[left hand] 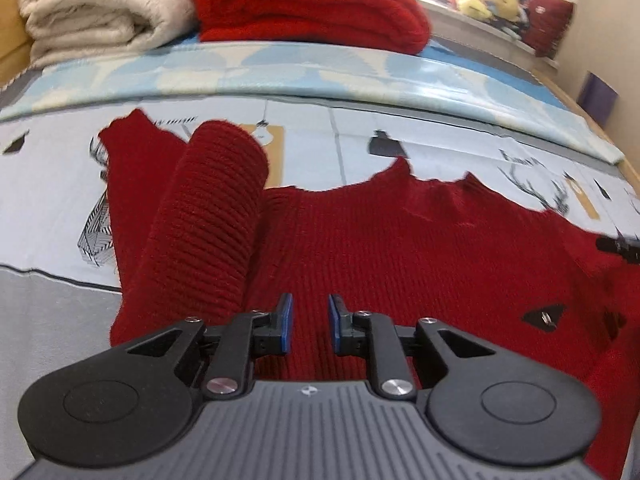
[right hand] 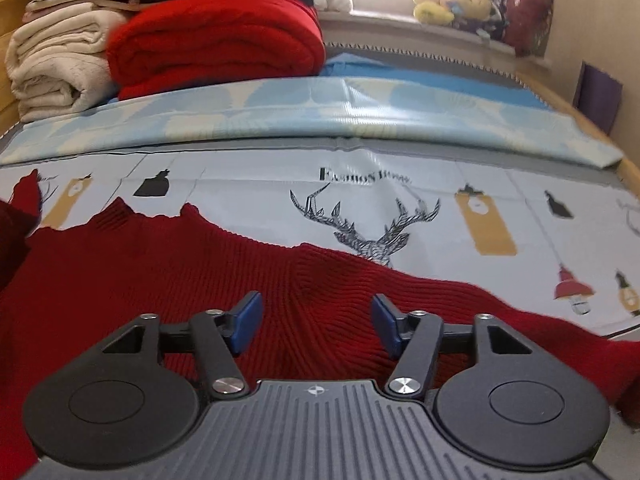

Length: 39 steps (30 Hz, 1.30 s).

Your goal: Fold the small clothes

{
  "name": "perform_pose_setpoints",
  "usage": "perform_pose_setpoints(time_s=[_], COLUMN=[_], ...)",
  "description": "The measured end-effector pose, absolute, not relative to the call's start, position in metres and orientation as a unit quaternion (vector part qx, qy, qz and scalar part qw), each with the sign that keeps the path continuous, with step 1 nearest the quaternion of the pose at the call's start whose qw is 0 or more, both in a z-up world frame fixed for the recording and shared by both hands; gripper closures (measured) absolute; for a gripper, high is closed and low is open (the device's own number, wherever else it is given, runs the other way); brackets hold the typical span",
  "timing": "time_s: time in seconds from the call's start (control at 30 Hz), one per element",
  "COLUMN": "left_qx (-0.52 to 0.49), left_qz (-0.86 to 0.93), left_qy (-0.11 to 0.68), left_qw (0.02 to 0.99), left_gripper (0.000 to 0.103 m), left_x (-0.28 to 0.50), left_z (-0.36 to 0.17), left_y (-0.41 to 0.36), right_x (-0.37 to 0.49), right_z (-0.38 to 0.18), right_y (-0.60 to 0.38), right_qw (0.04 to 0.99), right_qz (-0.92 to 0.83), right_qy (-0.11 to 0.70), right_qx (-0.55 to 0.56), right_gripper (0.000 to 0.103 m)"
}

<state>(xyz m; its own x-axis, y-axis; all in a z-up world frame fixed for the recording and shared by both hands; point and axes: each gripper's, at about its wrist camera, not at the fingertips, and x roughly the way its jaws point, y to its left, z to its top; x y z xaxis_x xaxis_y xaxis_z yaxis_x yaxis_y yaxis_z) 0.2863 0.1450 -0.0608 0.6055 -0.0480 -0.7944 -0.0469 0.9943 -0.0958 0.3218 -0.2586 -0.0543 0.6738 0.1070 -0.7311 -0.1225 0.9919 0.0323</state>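
A bed covered by a pale sheet (right hand: 400, 200) printed with antlered deer heads and lamps fills both views, with a folded cream blanket (left hand: 92, 12) at eleven o'clock and a folded bright red blanket (left hand: 312, 4) at twelve o'clock behind it. A dark red knitted sweater (left hand: 400, 248) lies spread on the sheet, one sleeve (left hand: 212, 216) doubled over its body at ten o'clock in the left view. The left gripper (left hand: 310, 322) hangs over the knit with jaws narrow, nothing between them; the right gripper (right hand: 318, 322) stands wide and empty above the sweater's edge.
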Motion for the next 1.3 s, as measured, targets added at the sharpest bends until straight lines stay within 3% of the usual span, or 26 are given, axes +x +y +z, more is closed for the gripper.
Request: perform_pose_setpoints(time_s=[0.1, 0.17, 0.27, 0.4, 0.57, 0.7, 0.73, 0.8, 0.87, 0.97, 1.07, 1.3], left_qx=[-0.078, -0.084, -0.085, -0.081, -0.042, -0.025, -0.023, -0.015, -0.005, 0.004, 0.0, 0.005], left_qz=[0.011, 0.017, 0.026, 0.028, 0.024, 0.03, 0.032, 0.031, 0.022, 0.019, 0.018, 0.014], left_qy=[0.455, 0.457, 0.461, 0.472, 0.467, 0.46, 0.457, 0.45, 0.44, 0.431, 0.43, 0.397], left_qw=[0.887, 0.885, 0.883, 0.878, 0.883, 0.887, 0.888, 0.893, 0.898, 0.902, 0.903, 0.918], left_gripper=[0.073, 0.059, 0.048, 0.046, 0.026, 0.025, 0.025, 0.032, 0.054, 0.079, 0.087, 0.091], left_x=[0.3, 0.308, 0.319, 0.335, 0.347, 0.357, 0.359, 0.363, 0.366, 0.371, 0.376, 0.383], left_z=[-0.068, -0.07, -0.077, -0.092, -0.104, -0.11, -0.111, -0.112, -0.112, -0.112, -0.113, -0.107], left_y=[0.149, 0.149, 0.147, 0.145, 0.134, 0.128, 0.127, 0.125, 0.122, 0.121, 0.122, 0.112], right_x=[0.334, 0.341, 0.35, 0.362, 0.373, 0.383, 0.385, 0.387, 0.391, 0.396, 0.4, 0.405], right_z=[-0.069, -0.079, -0.091, -0.106, -0.116, -0.118, -0.118, -0.118, -0.116, -0.116, -0.116, -0.11], right_y=[-0.254, -0.249, -0.243, -0.236, -0.231, -0.231, -0.23, -0.227, -0.226, -0.229, -0.234, -0.239], right_qw=[0.91, 0.906, 0.901, 0.892, 0.889, 0.892, 0.894, 0.897, 0.9, 0.9, 0.9, 0.911], right_qz=[0.059, 0.061, 0.063, 0.061, 0.061, 0.057, 0.059, 0.065, 0.064, 0.067, 0.071, 0.055], right_qy=[0.411, 0.418, 0.428, 0.446, 0.453, 0.448, 0.444, 0.435, 0.43, 0.43, 0.43, 0.408], right_qx=[-0.011, -0.021, -0.032, -0.034, -0.041, -0.031, -0.031, -0.034, -0.04, -0.03, -0.021, -0.011], right_gripper=[0.029, 0.028, 0.027, 0.024, 0.023, 0.028, 0.031, 0.056, 0.069, 0.078, 0.085, 0.09])
